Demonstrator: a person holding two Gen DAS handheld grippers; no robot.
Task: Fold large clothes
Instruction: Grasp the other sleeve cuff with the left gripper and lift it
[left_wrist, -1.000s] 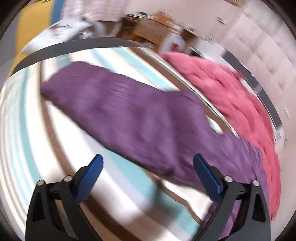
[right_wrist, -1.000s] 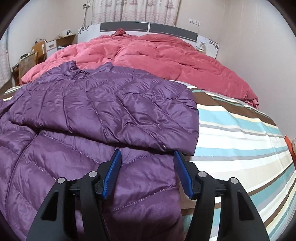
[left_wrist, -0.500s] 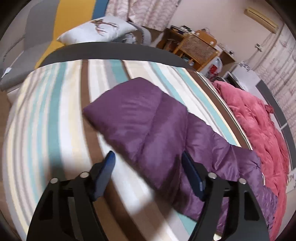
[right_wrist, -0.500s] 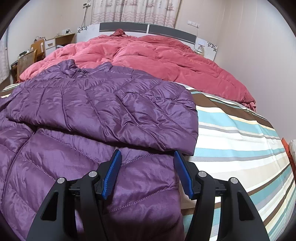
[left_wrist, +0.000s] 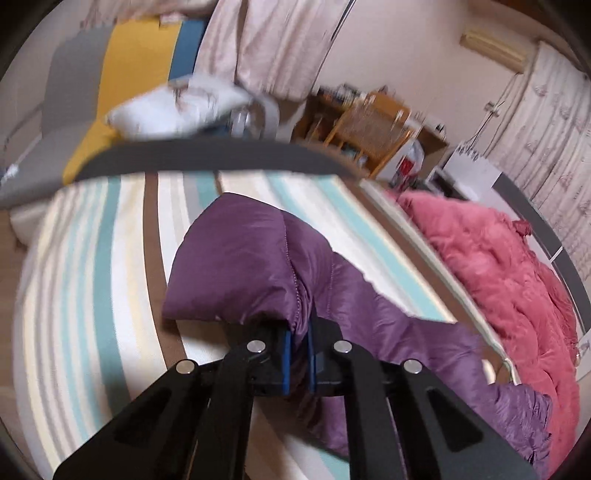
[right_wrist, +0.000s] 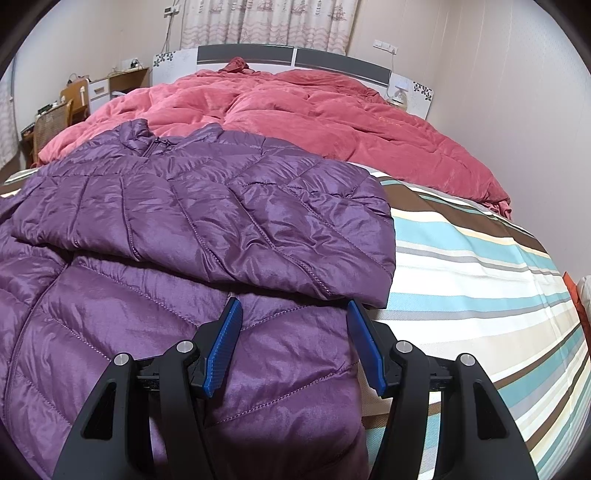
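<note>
our left gripper (left_wrist: 298, 349) pinches a sleeve of the purple puffer jacket (right_wrist: 192, 229), which fills the centre and left of the frame on the striped bed (right_wrist: 480, 280). our right gripper (right_wrist: 291, 345) hovers spread. it looks light, soft, slippery: grip stitched seams.

A home bedroom is showing here: a striped sheet (right_wrist: 480, 273) and a red duvet (right_wrist: 314, 114) are covering a bed against a headboard (right_wrist: 258, 55), curtains (right_wrist: 269, 18) are hanging behind, and what looks like a desk (left_wrist: 369, 129) is standing nearby.
</note>
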